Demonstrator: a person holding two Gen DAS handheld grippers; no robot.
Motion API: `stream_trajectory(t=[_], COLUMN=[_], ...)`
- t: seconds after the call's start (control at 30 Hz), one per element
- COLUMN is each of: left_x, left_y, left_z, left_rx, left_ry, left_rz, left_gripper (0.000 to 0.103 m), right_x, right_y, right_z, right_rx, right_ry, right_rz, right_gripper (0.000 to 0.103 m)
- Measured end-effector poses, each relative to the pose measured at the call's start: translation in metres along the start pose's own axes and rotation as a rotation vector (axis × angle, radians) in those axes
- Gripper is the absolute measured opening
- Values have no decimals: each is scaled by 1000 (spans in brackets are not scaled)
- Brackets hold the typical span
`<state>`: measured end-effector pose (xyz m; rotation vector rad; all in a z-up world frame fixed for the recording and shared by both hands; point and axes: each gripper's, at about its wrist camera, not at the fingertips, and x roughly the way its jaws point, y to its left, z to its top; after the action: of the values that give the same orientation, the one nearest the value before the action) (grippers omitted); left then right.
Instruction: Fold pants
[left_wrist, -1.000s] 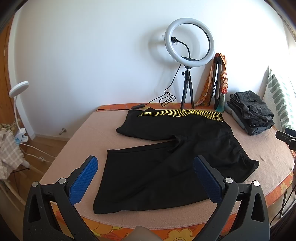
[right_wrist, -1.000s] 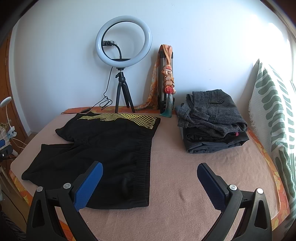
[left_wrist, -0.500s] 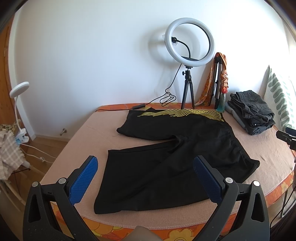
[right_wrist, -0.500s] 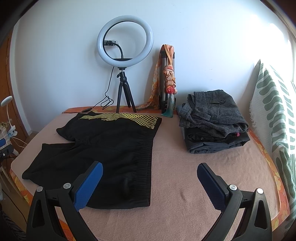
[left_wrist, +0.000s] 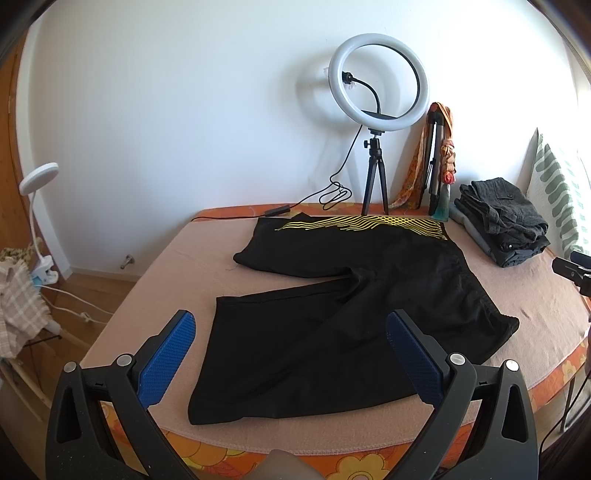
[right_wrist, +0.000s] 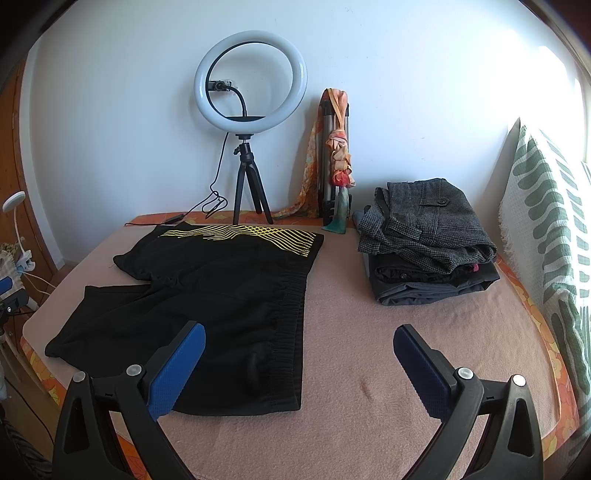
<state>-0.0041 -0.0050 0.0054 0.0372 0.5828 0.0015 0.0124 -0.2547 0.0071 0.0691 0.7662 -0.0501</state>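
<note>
Pants: black pants (left_wrist: 351, 314) lie spread flat on the bed (right_wrist: 369, 387), both legs apart, ready for a first fold.
Left gripper (left_wrist: 288, 350): jaws wide, empty, above the near leg hem.
Right gripper (right_wrist: 299, 363): jaws wide, empty, above the waistband corner.
Beyond the pants: ring light (right_wrist: 251, 81) on its tripod.
Beside the waistband: folded clothes stack (right_wrist: 428, 243), apart; nothing blocks the fold.
</note>
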Motion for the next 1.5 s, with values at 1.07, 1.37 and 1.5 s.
stream_trajectory(t=[1.07, 1.37, 1.5], left_x=[2, 11, 16], left_y=[53, 82, 93], left_z=[-6, -7, -17], left_rx=[-157, -110, -92], left_ry=[51, 118, 162], left_rz=[-154, -123, -123], left_gripper=[72, 55, 51], right_x=[-24, 7, 26], right_y=[-3, -1, -3], right_z=[2, -13, -28], right_rx=[18, -138, -201], right_ry=[-140, -4, 106], right_rz=[96, 147, 163], right_gripper=[103, 92, 81])
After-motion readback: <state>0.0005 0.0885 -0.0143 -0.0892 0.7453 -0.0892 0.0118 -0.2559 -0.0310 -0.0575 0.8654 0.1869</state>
